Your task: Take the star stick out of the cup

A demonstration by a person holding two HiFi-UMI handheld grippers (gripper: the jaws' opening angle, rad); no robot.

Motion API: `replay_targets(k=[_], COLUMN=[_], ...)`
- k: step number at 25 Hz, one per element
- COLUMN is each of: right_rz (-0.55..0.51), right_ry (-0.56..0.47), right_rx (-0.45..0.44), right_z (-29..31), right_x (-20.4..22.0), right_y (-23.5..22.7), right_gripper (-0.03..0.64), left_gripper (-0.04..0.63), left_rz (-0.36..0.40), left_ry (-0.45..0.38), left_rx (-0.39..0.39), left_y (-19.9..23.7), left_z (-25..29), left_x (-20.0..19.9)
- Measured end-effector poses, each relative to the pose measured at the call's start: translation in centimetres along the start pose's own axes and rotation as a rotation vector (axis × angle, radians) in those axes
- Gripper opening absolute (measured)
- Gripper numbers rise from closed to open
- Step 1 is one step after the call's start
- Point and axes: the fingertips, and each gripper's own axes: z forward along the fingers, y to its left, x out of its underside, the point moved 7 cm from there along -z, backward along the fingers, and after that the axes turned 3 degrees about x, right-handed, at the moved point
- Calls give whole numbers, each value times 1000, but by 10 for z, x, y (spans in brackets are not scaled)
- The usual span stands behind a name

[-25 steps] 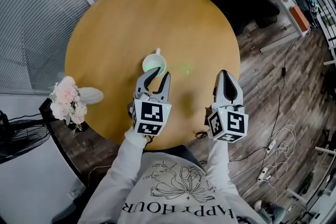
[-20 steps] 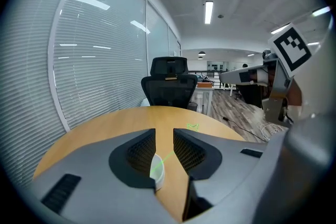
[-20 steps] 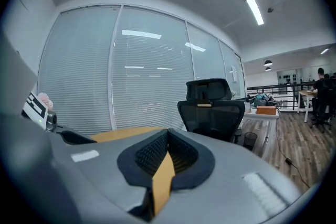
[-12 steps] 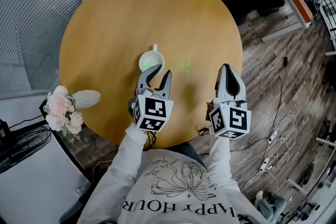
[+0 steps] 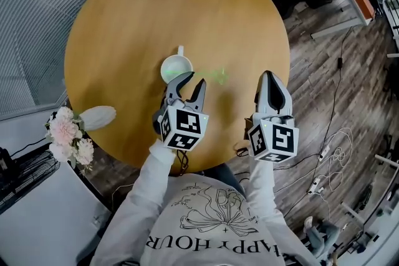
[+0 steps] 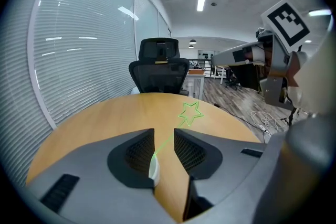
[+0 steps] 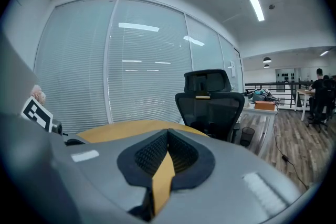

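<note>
Leaning out of a white cup [image 5: 176,66] near the middle of the round wooden table [image 5: 118,15]: one star stick [image 5: 217,76], green, a thin shaft topped by an outline star, tilted toward the person's right. Not yet taken.

Left gripper [image 5: 189,80]: just beside the cup's near rim, pointed down toward it. Jaws have just been opening and stand wide apart. The shaft and the cup's rim show through the gap, but no pad touches either. Holds nothing.

Right gripper [image 5: 270,76]: well apart from the cup, over the table's near right edge. Jaws closed together, nothing between them.

Handling, as judged: the stick looks very light and slender and likely bends easily, with the hollow star its weakest part. Best hold is the bare shaft between cup rim and star, pinched gently. The cup may tip or drag under a sideways pull, so a lift along the shaft's own lean suits it.

Also present: pink flowers [image 5: 65,134] beyond the table's left edge.
</note>
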Motion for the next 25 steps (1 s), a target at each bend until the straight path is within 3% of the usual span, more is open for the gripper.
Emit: replay_targets(k=[9, 25], right_rz=[-3, -8], right_ry=[24, 43], right_rx=[18, 21], right_z=[6, 11], right_x=[7, 16], right_y=[-5, -9], right_gripper=[10, 11], left_gripper=[124, 123], left_rz=[103, 174], left_ry=[65, 83], left_rx=[30, 22], left_y=[-7, -13], left_z=[22, 42], left_x=[9, 12])
